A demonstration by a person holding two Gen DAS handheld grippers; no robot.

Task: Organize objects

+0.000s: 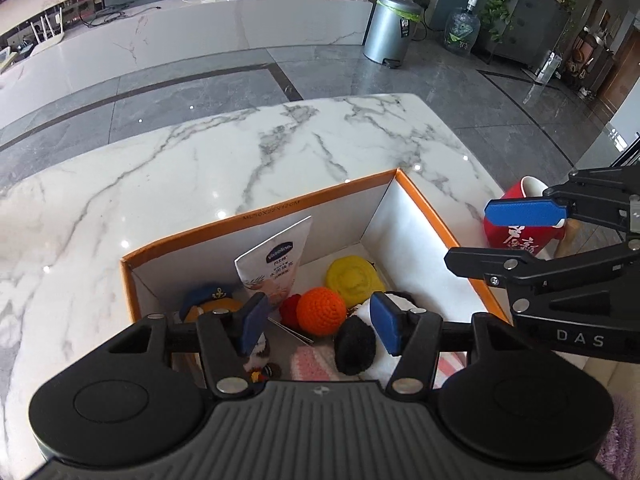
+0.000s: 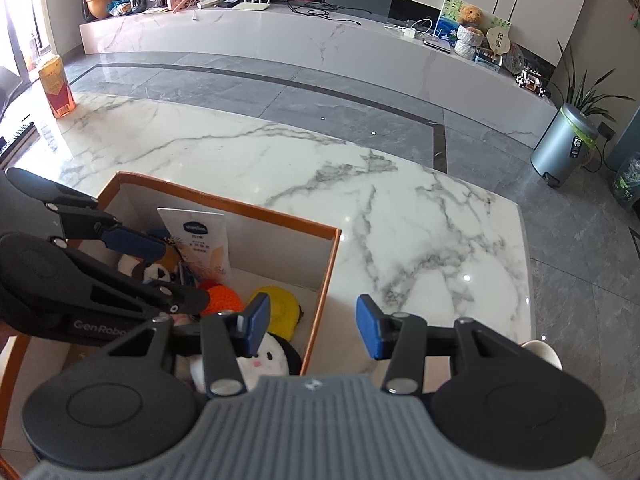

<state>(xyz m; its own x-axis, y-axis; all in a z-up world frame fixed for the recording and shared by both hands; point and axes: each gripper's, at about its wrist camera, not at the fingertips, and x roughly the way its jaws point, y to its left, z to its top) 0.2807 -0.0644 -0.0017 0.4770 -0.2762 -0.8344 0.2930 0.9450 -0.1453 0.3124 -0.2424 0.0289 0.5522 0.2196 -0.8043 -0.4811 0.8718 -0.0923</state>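
Observation:
An orange-rimmed cardboard box (image 1: 320,196) stands on the marble table (image 1: 200,160). Inside lie a Vaseline tube (image 1: 276,264), an orange crochet ball (image 1: 321,311), a yellow crochet piece (image 1: 352,276), a sailor-cap toy (image 1: 208,300) and a black-and-white plush (image 1: 360,340). My left gripper (image 1: 320,324) is open and empty above the box. My right gripper (image 2: 312,326) is open and empty over the box's right wall (image 2: 324,280); it also shows in the left wrist view (image 1: 500,236). A red mug (image 1: 516,228) stands right of the box, partly hidden by the right gripper.
An orange carton (image 2: 56,88) stands at the table's far left corner. A grey pedal bin (image 2: 560,144) and a water jug (image 1: 460,30) are on the floor beyond. A long marble bench (image 2: 280,40) with clutter runs along the wall.

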